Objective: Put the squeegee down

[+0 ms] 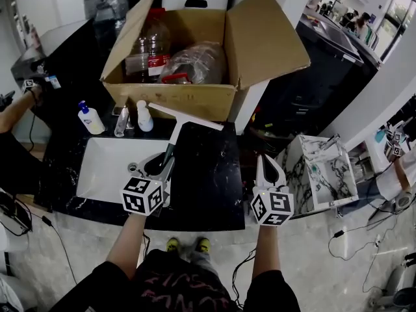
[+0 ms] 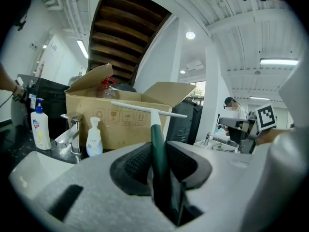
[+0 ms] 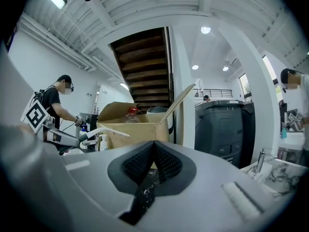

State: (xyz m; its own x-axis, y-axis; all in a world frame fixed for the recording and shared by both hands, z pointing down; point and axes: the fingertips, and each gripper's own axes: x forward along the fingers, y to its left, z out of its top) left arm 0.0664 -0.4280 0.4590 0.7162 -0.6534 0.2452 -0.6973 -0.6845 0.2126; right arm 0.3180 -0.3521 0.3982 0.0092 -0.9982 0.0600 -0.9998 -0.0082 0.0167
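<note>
A squeegee with a dark green handle (image 1: 171, 149) and a long white blade (image 1: 185, 116) points away from me toward the front of the cardboard box. My left gripper (image 1: 162, 165) is shut on the handle, over the black counter beside the sink. In the left gripper view the handle (image 2: 158, 146) stands clamped between the ribbed pads (image 2: 137, 162), and the blade (image 2: 145, 108) lies crosswise ahead. My right gripper (image 1: 268, 166) hovers at the counter's right edge, shut with nothing in it; its pads (image 3: 166, 162) meet at the tip. The right gripper view also catches the squeegee blade (image 3: 112, 131) at left.
An open cardboard box (image 1: 195, 96) holding plastic bottles stands at the back of the black marble counter (image 1: 211, 181). A white sink (image 1: 107, 171), a faucet (image 1: 122, 121) and two pump bottles (image 1: 91, 119) (image 1: 144, 117) lie left. A marble-patterned basin unit (image 1: 325, 171) stands right. A person's arm (image 1: 16, 109) reaches in at far left.
</note>
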